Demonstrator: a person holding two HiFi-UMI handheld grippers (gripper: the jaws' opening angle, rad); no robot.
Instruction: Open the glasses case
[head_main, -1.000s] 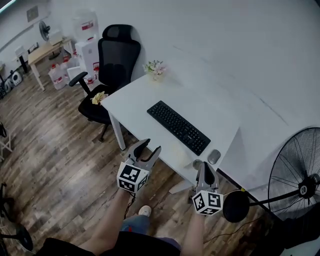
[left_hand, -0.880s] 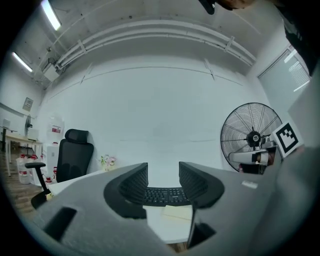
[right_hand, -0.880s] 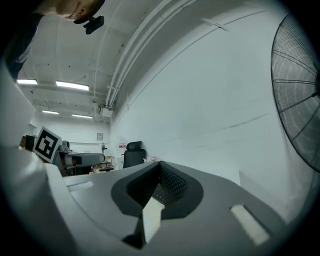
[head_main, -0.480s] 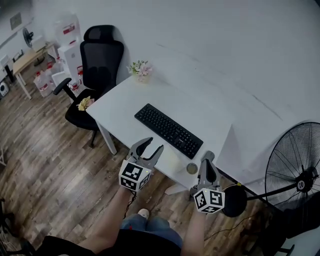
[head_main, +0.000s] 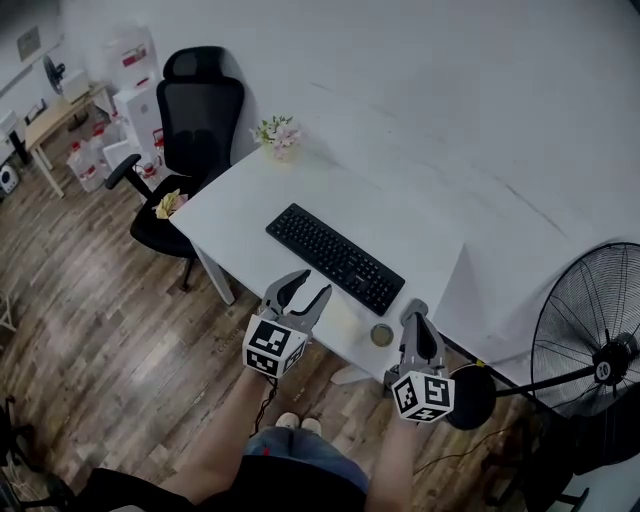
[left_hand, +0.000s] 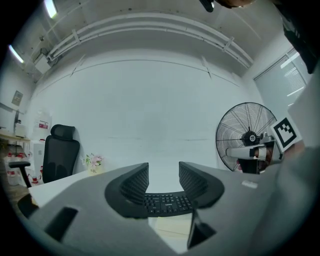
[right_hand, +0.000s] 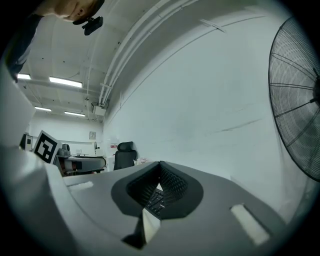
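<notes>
Little had shifted over the last half second: the left gripper (head_main: 303, 291) had crept slightly closer to the keyboard (head_main: 335, 258), and the right gripper (head_main: 419, 330) sat almost where it had been.

Both forearms reached forward from the bottom of the head view, and each gripper's marker cube faced up toward the camera. The left gripper hung over the front edge of the desk (head_main: 250, 200), short of the keyboard's near long side. Its jaws were spread wide with nothing between them. In the left gripper view (left_hand: 163, 172) the keyboard (left_hand: 167, 202) showed through the gap.

The right gripper hovered off the keyboard's right end, by the desk's corner. Its jaws were pressed together at the tips and held nothing, as the right gripper view (right_hand: 160, 167) showed.

The glasses case (head_main: 340, 318), a pale oblong too dim to make out in detail, lay flat on the desk just in front of the keyboard, between the two grippers and touched by neither. A small round thing (head_main: 382, 334) sat right of the case, and a mouse (head_main: 413, 311) lay off the keyboard's right end. Flowers (head_main: 278, 133) stood beyond the keyboard's far left end.
</notes>
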